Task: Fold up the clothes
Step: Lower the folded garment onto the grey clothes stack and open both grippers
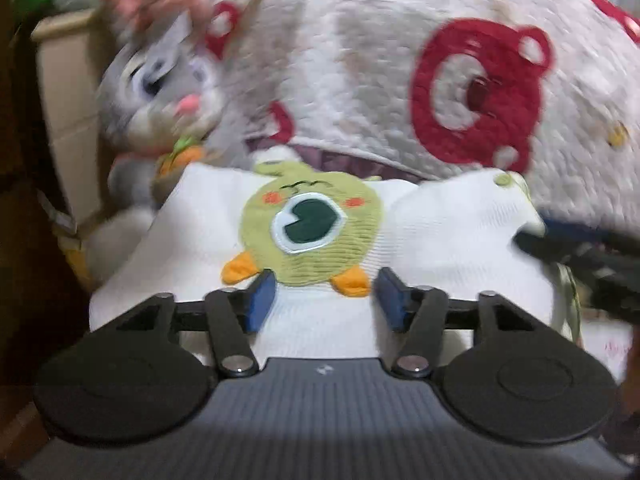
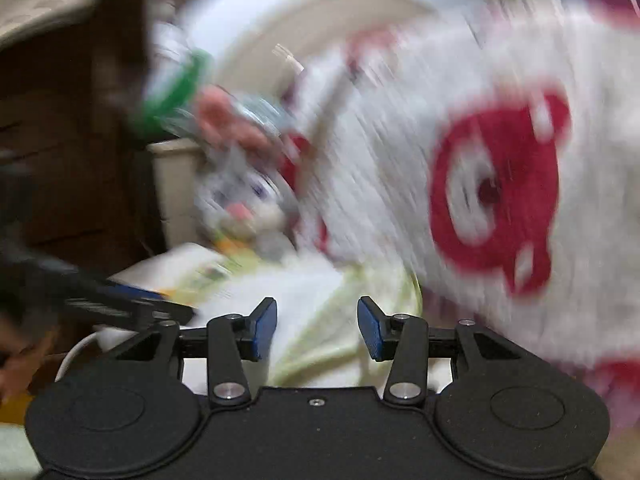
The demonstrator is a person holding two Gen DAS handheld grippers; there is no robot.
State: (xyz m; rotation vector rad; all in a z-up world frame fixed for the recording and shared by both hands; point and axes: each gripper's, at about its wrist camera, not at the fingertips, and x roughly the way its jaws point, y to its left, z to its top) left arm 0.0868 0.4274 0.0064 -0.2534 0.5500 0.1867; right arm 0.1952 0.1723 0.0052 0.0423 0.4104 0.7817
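A folded white garment [image 1: 192,240] with a green duck patch [image 1: 312,224] lies in front of my left gripper [image 1: 326,296]. The left gripper is open, its blue pads [image 1: 262,300] just above the garment's near edge, holding nothing. My right gripper [image 2: 316,328] is open and empty over the same white and pale-green garment [image 2: 320,320]; this view is heavily blurred. The right gripper also shows in the left wrist view as a dark shape [image 1: 580,256] at the garment's right edge. The left gripper shows at the left of the right wrist view [image 2: 120,300].
A fluffy white blanket with red bear prints [image 1: 440,80] is heaped behind the garment. A grey plush rabbit [image 1: 160,92] sits at the back left next to a beige box [image 1: 64,92]. Dark wooden furniture [image 2: 72,140] stands to the left.
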